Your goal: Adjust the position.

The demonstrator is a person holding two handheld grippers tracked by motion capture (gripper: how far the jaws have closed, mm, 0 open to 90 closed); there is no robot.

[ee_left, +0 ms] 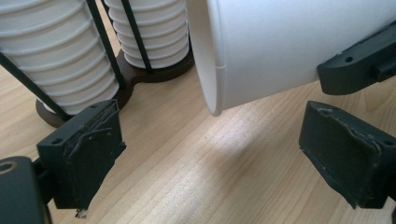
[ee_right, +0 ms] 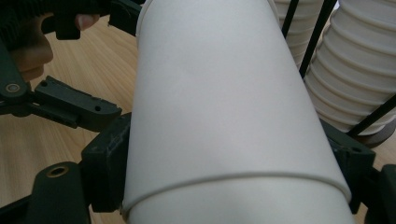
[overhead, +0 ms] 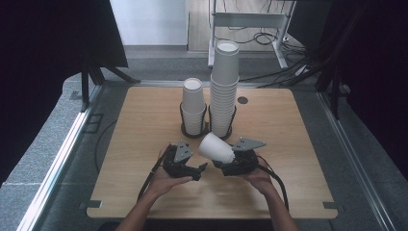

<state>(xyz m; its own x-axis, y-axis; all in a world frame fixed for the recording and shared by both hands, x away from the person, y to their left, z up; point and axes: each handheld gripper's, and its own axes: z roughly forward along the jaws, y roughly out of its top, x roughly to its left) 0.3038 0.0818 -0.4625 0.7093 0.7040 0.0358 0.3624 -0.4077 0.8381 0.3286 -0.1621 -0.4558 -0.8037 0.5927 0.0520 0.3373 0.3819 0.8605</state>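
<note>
While the right gripper [overhead: 225, 162] pinches a white paper cup [overhead: 216, 147] across its body, the cup lies tilted on its side above the light wooden table [overhead: 144, 125], base end pointing up and left toward the stacks in the high view. Right gripper view: both black jaws press against the cup's sides, with a second rim line showing lower down, so it may be two nested cups; can't tell for sure. Left gripper [overhead: 201, 169] sits just beside, low over the table, jaws spread with nothing between them; left gripper view has bare wood between the pads and the cup's rim [ee_left: 212, 70] hanging just ahead, not touching them. Behind the cup stands a black wire holder with a dark double-ring base [overhead: 190, 131], holding two stacks of white paper cups: a short stack [overhead: 193, 103] on the left and a tall stack [overhead: 224, 86] on the right. Person's hands [overhead: 161, 183] grip both tools from the bottom edge.
</note>
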